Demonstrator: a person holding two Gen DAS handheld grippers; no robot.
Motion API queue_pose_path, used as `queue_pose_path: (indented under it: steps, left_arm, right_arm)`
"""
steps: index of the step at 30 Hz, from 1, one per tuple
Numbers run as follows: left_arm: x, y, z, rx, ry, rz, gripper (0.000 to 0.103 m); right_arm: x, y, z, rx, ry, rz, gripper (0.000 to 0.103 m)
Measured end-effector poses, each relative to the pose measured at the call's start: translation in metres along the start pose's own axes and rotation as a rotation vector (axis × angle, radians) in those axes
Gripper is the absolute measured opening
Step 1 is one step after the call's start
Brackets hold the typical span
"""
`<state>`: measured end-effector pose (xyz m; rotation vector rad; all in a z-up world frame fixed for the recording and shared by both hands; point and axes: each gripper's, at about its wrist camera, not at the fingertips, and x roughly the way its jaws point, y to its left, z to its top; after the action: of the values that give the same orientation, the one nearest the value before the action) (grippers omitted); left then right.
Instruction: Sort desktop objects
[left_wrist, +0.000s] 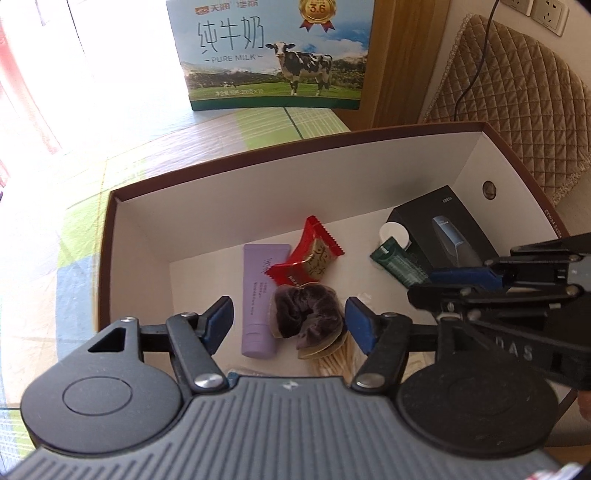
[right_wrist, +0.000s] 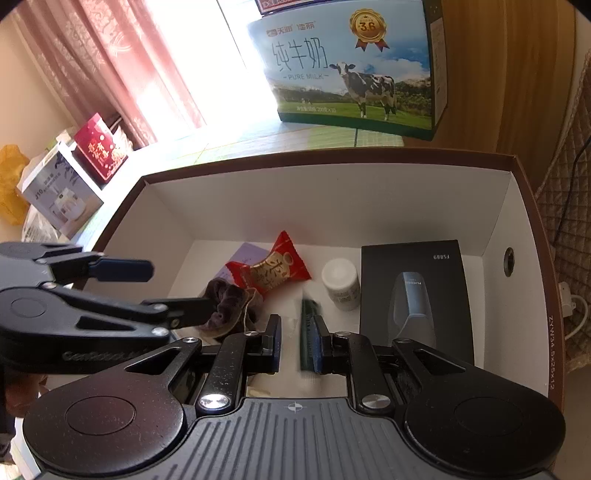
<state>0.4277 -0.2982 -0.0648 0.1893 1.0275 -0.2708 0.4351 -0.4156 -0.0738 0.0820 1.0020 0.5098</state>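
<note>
- Found in open brown-rimmed box (left_wrist: 258, 155): purple tube (left_wrist: 258, 295), red sweet packet (left_wrist: 310, 254), dark scrunchie (left_wrist: 306, 314), white jar (right_wrist: 340, 282), black shaver carton (right_wrist: 413, 288). Pale sticks partly hidden under the scrunchie.
- Left gripper (left_wrist: 290, 317): jaws apart, poised over the box floor. Scrunchie lying between the pads, pressed by neither; judged as set down, not held.
- Right gripper (right_wrist: 297, 332): jaws drawn close, green tube (right_wrist: 306, 321) edge-on between them and against one pad. Judged gripped, low inside the box beside the jar; not yet let go.
- Outside the box: only a milk carton (left_wrist: 273, 55) on the checked cloth; no loose small items visible there.
- Judged well advanced. Remaining: release of the green tube, plus anything out of view.
</note>
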Motion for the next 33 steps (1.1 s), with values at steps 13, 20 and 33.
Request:
queue_pose_path:
  steps: [13,20,33]
  left_arm:
    - [-0.03,0.015,-0.02,-0.053,-0.031,0.029,0.076]
    - [-0.059,0.014,-0.033,-0.059,-0.08,0.032,0.088]
    - [-0.117,0.015,-0.079,-0.066,-0.15,0.046,0.101]
  right_arm:
    - [-0.042,0.016,-0.024,-0.046,-0.09,-0.035,0.081]
    - [-0.074,0.026,-0.047,-0.009,-0.155,-0.074,0.101]
    - [-0.119,0.064,-0.099,0.005,-0.183,-0.184,0.101]
